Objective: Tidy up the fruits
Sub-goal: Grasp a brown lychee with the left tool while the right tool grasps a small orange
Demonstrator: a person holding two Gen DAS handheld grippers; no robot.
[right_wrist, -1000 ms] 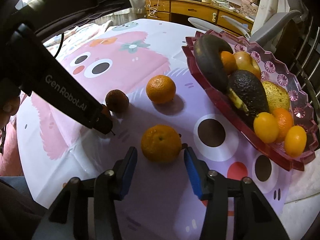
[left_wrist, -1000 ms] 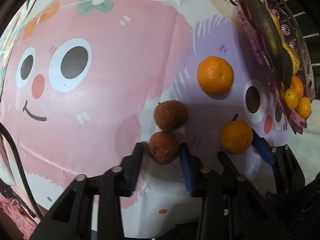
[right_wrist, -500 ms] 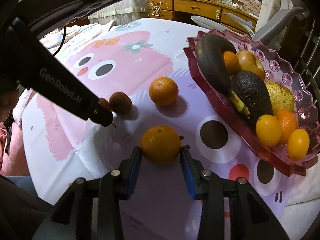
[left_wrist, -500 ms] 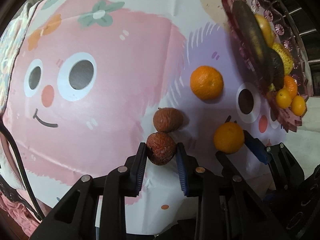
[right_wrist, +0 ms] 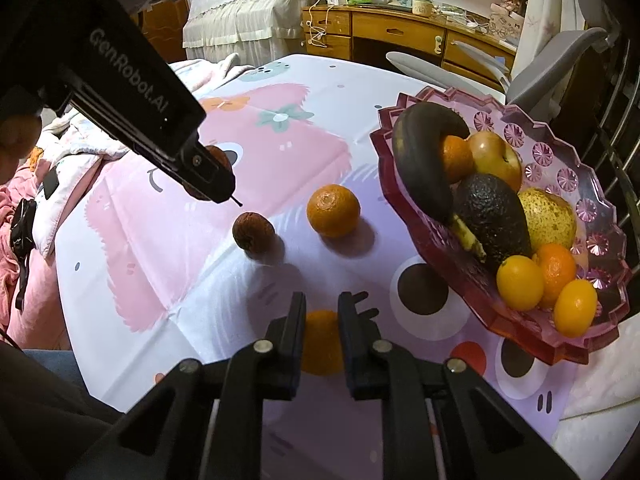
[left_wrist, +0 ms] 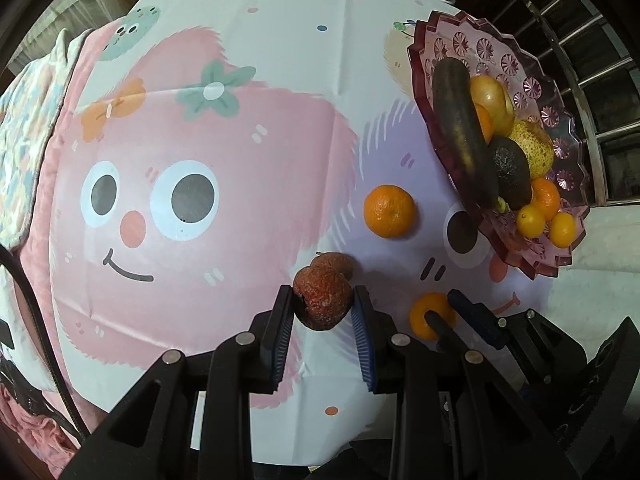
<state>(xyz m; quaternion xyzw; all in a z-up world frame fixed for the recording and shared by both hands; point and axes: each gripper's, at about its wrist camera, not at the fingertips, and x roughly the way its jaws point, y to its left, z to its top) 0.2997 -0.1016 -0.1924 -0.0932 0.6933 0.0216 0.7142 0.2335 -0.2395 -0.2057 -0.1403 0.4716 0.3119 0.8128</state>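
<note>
Left wrist view: left gripper [left_wrist: 322, 309] downward, jaws around a lychee [left_wrist: 322, 300].

A long wooden desk with drawers [right_wrist: 404, 36] is seen behind the cartoon-printed tablecloth [right_wrist: 256, 148]; a grey office chair [right_wrist: 556, 56] is placed beside it, white lace curtains [right_wrist: 248, 12] to its left.

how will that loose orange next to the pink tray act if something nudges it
The loose orange is round and sits free on the smooth tablecloth, so a nudge would probably send it rolling. Its skin looks dimpled rather than glossy, so it likely isn't slippery. The pink tray rises close beside it, so its rim might stop a roll that way.
</note>
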